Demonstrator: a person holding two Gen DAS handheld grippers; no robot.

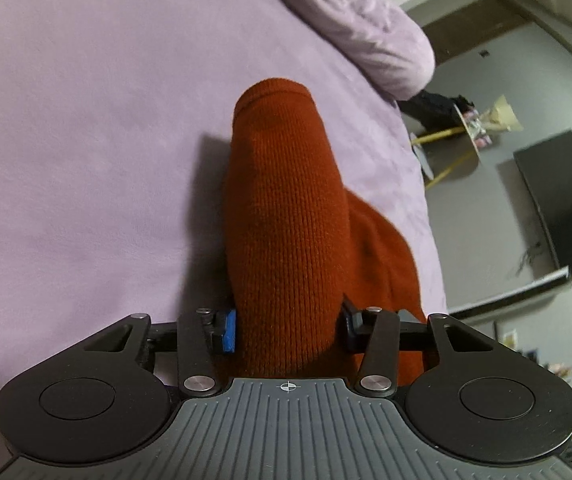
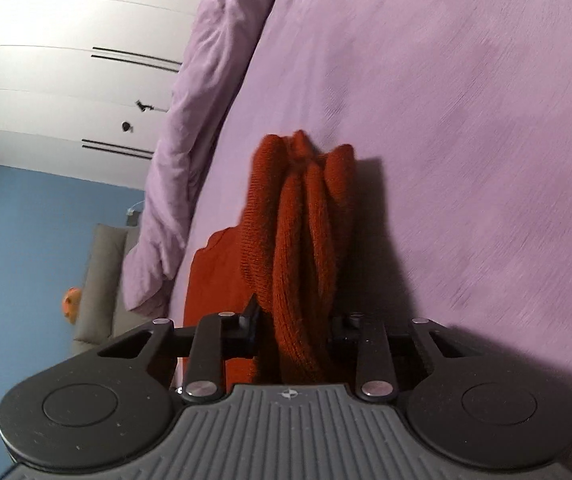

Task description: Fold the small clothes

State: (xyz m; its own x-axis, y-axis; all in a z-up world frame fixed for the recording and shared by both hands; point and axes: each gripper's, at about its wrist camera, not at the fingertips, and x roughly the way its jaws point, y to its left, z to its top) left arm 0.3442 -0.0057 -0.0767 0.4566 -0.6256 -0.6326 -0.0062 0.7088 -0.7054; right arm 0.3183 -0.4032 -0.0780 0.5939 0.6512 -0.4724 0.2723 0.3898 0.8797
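Observation:
A rust-orange knit garment (image 1: 282,200) reaches from my left gripper (image 1: 289,326) out over the purple bed sheet (image 1: 86,120). It forms a thick rounded roll that fills the gap between the blue pad (image 1: 228,330) and the black pad, so that gripper is shut on it. In the right wrist view the same knit (image 2: 302,220) is bunched into several upright folds. My right gripper (image 2: 296,326) is shut on those folds, with a flatter part of the cloth lying to the left on the sheet (image 2: 466,120).
A rumpled purple duvet (image 1: 366,20) (image 2: 190,120) lies along the bed's edge. Beyond it I see a dark TV (image 1: 562,200), a small round table (image 1: 466,136), white wardrobe doors (image 2: 66,60), blue floor (image 2: 18,240) and a grey cushion (image 2: 102,280).

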